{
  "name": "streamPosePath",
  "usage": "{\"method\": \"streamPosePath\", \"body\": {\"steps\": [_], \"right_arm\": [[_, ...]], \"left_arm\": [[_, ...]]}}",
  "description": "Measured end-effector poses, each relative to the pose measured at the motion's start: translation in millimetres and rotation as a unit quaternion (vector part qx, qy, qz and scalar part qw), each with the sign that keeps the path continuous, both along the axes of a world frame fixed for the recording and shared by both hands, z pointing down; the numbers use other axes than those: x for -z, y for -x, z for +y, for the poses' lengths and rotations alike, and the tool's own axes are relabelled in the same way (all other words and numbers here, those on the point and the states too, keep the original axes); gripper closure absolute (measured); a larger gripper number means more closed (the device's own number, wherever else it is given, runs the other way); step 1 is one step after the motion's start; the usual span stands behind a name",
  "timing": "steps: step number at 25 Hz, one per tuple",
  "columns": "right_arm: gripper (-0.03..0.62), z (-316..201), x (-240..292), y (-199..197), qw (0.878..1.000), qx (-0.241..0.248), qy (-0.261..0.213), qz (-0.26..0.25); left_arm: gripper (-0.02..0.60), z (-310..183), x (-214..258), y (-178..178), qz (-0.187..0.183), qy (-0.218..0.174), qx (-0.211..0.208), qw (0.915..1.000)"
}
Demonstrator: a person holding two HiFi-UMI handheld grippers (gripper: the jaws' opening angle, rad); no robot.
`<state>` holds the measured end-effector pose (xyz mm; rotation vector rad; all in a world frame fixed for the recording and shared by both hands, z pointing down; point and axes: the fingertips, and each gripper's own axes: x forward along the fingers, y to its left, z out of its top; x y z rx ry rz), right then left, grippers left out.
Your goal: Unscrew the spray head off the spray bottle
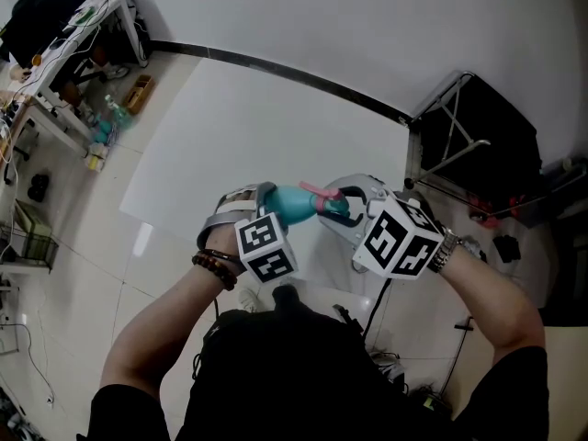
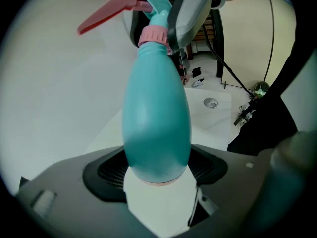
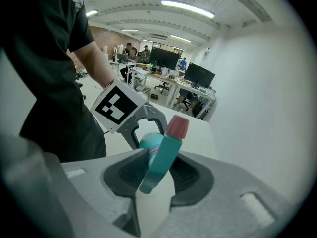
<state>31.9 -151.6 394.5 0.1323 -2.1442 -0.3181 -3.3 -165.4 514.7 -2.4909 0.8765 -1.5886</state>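
Left gripper (image 2: 157,170) clamps bottle (image 2: 156,113) below collar (image 2: 153,35); right gripper (image 3: 158,172) clamps head (image 3: 163,150) above it. Rotate head about neck, bottle steady.

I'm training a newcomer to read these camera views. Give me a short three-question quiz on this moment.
1. True or false: the left gripper holds the spray bottle by its lower body.
2. What sits between the right gripper's jaws? A) the spray head B) a cup C) nothing
3. Fill in: the ring at the bottle's neck is ____ in colour.
Key: 1 true; 2 A; 3 pink.
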Motion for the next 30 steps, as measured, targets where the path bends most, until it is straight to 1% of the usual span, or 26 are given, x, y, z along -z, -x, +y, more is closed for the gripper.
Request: {"method": "streamPosePath", "body": {"steps": [6,16,20,30], "right_arm": [[0.473,4,1,-4,1.000,0.003,0.003,-0.006],[0.473,0,19,-5,0.999,-0.005,0.005,-0.036],[0.473,-1,28,-5,0.998,-0.004,0.012,-0.055],[0.473,1,43,-5,0.996,-0.008,0.029,-0.082]], "left_arm": [[0.178,3,-4,0,0.006,0.004,0.001,1.0000],[0.178,1,-12,9,0.021,0.016,0.019,0.9995],[0.177,-3,-14,14,0.027,0.023,0.030,0.9989],[0.176,-5,-30,38,0.019,0.035,0.047,0.9981]]}}
